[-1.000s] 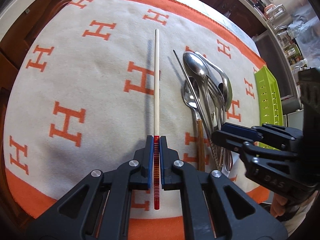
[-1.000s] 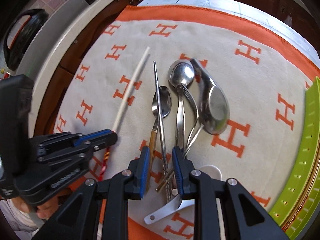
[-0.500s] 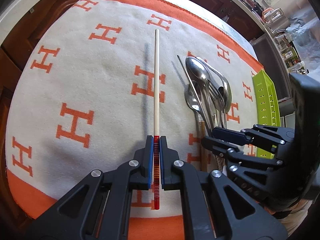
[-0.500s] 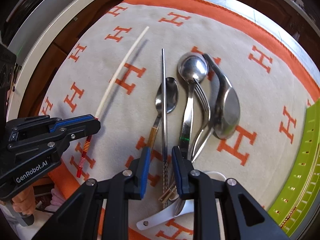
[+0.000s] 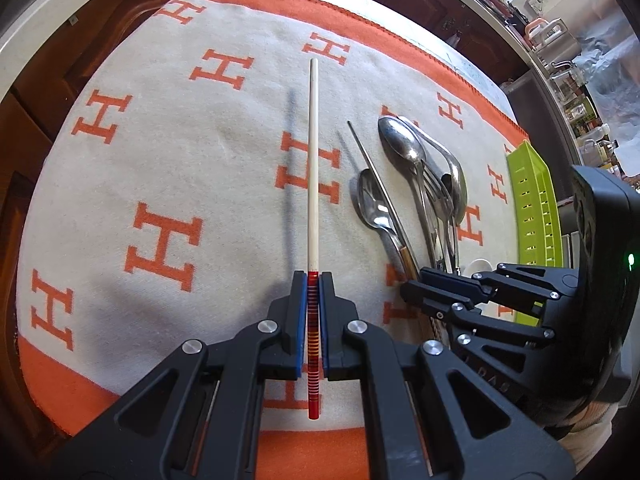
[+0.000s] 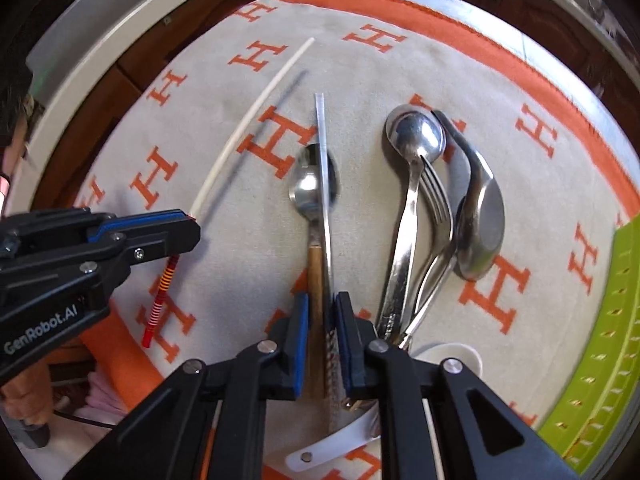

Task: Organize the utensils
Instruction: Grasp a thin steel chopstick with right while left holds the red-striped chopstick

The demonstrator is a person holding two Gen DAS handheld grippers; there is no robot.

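Gleaming steel spoons, woolly blanket

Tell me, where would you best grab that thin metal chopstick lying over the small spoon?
Probably at its textured handle end, coming down from above. The metal chopstick lies flat on the blanket, its front part crossing the spoon, so the near end is the freer one. The right gripper straddles that end already, jaws closing, though the spoon's wooden handle also sits between them.
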